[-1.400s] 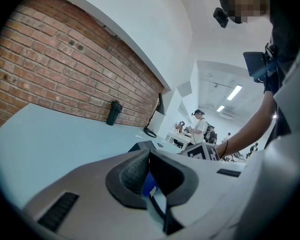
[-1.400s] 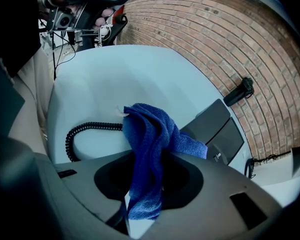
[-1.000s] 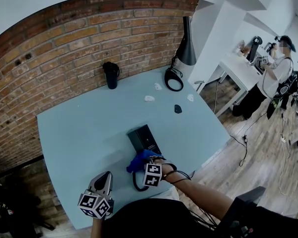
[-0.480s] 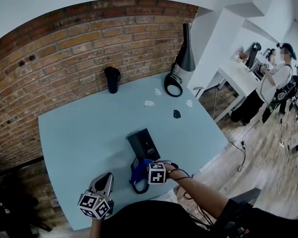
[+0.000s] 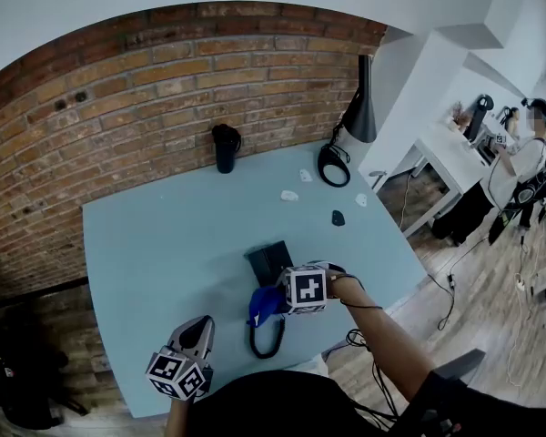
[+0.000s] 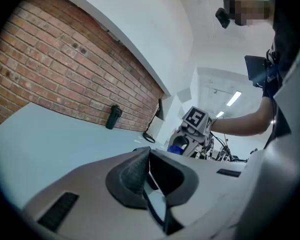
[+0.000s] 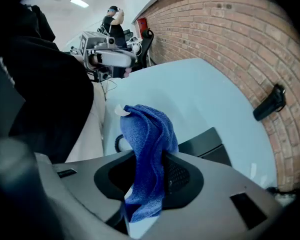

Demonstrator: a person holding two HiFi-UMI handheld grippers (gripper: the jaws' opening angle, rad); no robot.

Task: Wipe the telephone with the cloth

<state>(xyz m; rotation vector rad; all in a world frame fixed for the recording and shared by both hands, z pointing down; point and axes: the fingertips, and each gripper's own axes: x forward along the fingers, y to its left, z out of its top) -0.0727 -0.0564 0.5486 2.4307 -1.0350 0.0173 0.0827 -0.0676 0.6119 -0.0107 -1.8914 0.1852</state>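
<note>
Office-style lab: exposed brick wall (image 5: 164, 80), pale blue bench (image 5: 164, 244), wood floor (image 5: 491, 244) with trailing cables (image 5: 450, 285), second person (image 5: 519, 167) (dark headgear on) at a white bench (image 5: 446, 148).

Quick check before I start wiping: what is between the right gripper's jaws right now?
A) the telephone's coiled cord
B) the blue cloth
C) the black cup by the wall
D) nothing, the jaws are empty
B: the right gripper view shows the blue cloth pinched between the jaws of the right gripper, its free end hanging over the table beside the black telephone.
</note>
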